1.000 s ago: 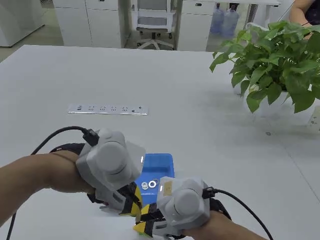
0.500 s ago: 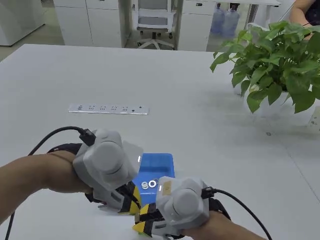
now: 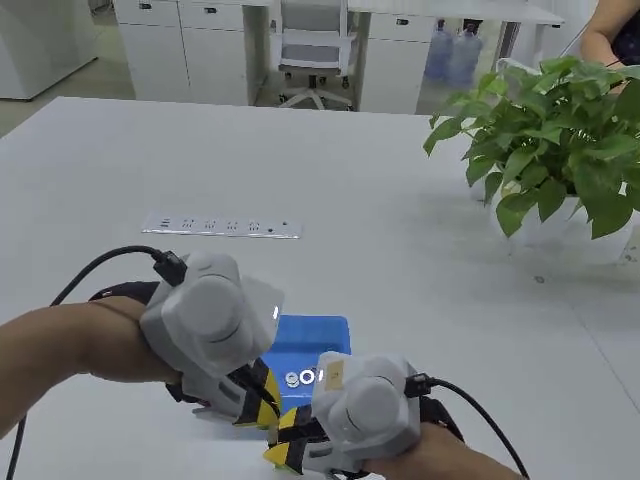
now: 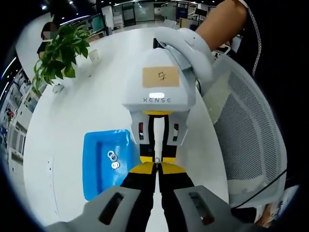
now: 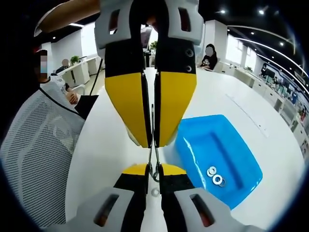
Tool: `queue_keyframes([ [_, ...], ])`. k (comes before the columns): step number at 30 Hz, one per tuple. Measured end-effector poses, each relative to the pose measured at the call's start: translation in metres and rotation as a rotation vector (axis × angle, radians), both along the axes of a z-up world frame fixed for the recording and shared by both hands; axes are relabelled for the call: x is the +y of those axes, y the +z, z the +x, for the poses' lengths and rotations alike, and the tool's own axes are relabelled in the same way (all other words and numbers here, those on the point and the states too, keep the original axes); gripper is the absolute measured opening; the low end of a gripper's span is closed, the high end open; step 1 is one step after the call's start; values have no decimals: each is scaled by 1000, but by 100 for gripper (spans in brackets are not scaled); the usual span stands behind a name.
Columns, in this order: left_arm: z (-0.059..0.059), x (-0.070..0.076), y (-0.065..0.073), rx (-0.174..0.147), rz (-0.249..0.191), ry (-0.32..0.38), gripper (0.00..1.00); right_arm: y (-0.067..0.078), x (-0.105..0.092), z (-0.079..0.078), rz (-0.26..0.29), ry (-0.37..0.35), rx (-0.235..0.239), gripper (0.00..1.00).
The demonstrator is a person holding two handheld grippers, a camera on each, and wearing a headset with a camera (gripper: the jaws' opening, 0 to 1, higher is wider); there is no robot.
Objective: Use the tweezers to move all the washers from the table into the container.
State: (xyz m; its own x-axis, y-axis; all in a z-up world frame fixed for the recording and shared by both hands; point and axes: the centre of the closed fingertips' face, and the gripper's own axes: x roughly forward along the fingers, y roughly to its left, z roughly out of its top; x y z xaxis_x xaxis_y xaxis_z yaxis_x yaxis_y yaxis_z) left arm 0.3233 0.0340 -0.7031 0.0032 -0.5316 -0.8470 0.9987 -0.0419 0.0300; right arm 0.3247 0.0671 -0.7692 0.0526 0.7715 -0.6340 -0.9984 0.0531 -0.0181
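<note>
The tweezers (image 5: pixel 153 135) run lengthwise from the left gripper (image 4: pixel 157 166) straight into the right gripper (image 5: pixel 154 175), and the 2 meet nose to nose just beside the blue container (image 5: pixel 227 140). Both pairs of jaws are pinched narrow on the thin steel. 2 washers (image 5: pixel 215 177) lie inside the container. 1 small ring (image 5: pixel 155 192), likely a washer, sits on the table just outside it, under the tweezer tips and nearest the right gripper.

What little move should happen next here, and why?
Probably lower the thin metal tweezers, pinched between the left tongs and right tongs, onto the small metal washer lying on the white table close by their tips. Two washers already lie in the blue plastic container, so this one seems next.
</note>
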Motion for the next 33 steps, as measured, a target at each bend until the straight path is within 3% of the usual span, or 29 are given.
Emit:
queue_keyframes([
  [6, 1, 2, 12, 0, -5, 6, 6, 13, 1, 2, 13, -4, -10, 10],
  [19, 17, 5, 35, -26, -11, 13, 6, 37, 4, 19, 10, 5, -46, 10],
  [33, 46, 11, 45, -64, -3, 22, 6, 47, 11, 51, 14, 9, -63, 10],
])
